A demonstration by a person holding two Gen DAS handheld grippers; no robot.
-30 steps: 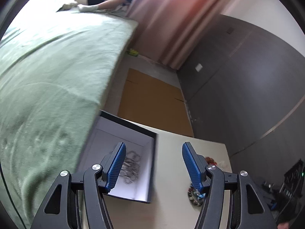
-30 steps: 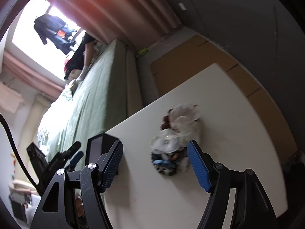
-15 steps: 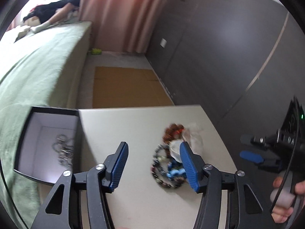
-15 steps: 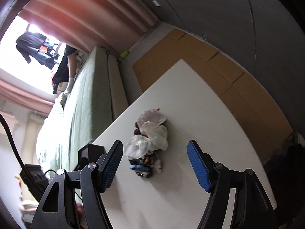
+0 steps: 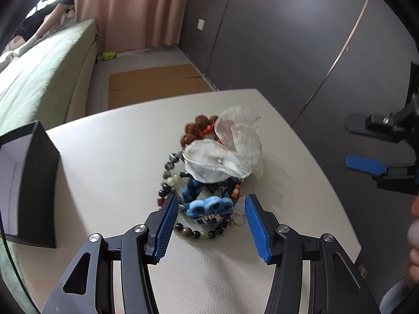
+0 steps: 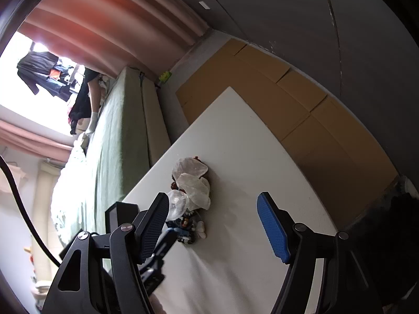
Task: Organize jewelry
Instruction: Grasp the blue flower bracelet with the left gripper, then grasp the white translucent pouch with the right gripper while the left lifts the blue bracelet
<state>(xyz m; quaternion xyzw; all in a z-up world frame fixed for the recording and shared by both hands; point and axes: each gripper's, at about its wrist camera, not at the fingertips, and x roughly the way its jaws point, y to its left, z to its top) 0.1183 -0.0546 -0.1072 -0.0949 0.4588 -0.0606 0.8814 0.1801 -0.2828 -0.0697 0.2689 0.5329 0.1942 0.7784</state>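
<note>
Now my left gripper (image 5: 209, 204), jaws spread, straddles the fuzzy blue plush charm (image 5: 209, 207) in the tangled bead pile on the cream desk (image 5: 110, 162); soft, light, snag-prone, so I'd pinch its middle. Right gripper (image 6: 213, 209) hovers spread.

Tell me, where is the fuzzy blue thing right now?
In the left wrist view the fuzzy blue thing lies on the table, between the open left gripper's fingers, at the near end of the jewelry pile.

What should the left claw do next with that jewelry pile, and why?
Probably ease forward and close: the left claw is open, straddling the blue fuzzy piece at the pile's near edge, with the black box waiting to its left.
</note>
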